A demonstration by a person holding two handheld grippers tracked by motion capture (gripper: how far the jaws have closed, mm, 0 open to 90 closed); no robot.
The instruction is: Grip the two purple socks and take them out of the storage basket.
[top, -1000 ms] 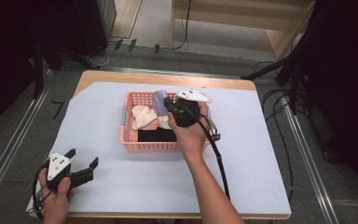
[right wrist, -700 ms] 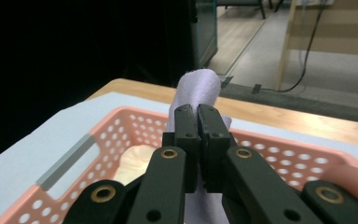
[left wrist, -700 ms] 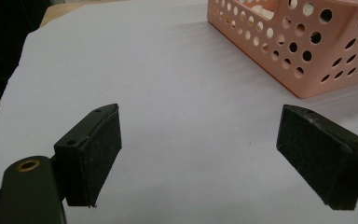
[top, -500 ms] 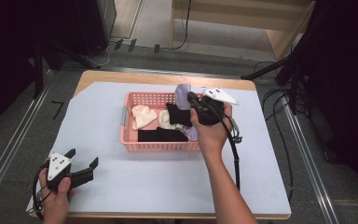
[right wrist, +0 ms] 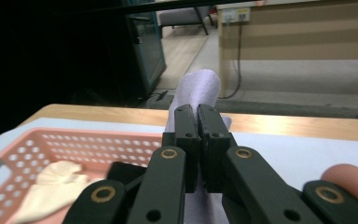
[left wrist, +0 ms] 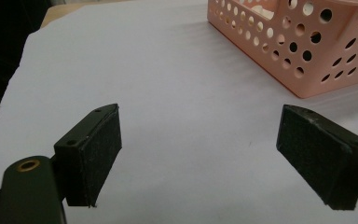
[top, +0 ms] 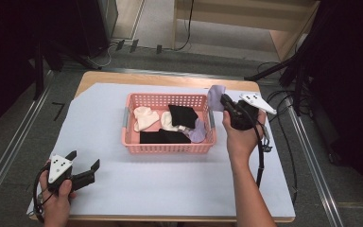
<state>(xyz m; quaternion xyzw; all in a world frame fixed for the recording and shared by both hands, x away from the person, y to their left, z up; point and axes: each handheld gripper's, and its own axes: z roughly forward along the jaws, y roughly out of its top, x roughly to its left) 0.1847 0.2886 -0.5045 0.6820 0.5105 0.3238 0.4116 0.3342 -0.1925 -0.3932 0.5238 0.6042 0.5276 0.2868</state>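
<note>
My right gripper (top: 223, 100) is shut on a lavender sock (top: 215, 95) and holds it in the air just past the right rim of the pink basket (top: 168, 147). Along the right gripper view the sock (right wrist: 196, 88) sticks up beyond the closed jaws. Inside the basket lie a cream sock (top: 144, 117), black socks (top: 182, 115) and another lavender sock (top: 198, 134). My left gripper (top: 81, 164) rests near the table's front left corner, open, with nothing between its pads (left wrist: 95, 154); the basket's corner (left wrist: 303, 46) stands ahead of it.
A white sheet (top: 170, 184) covers the wooden table. A black cable (top: 260, 161) trails from the right gripper over the sheet's right part. Beyond the table's far edge the floor carries cables and furniture legs.
My right gripper has carried the lavender sock from over the basket's middle to the right, past its right rim. The left gripper has stayed where it was.
</note>
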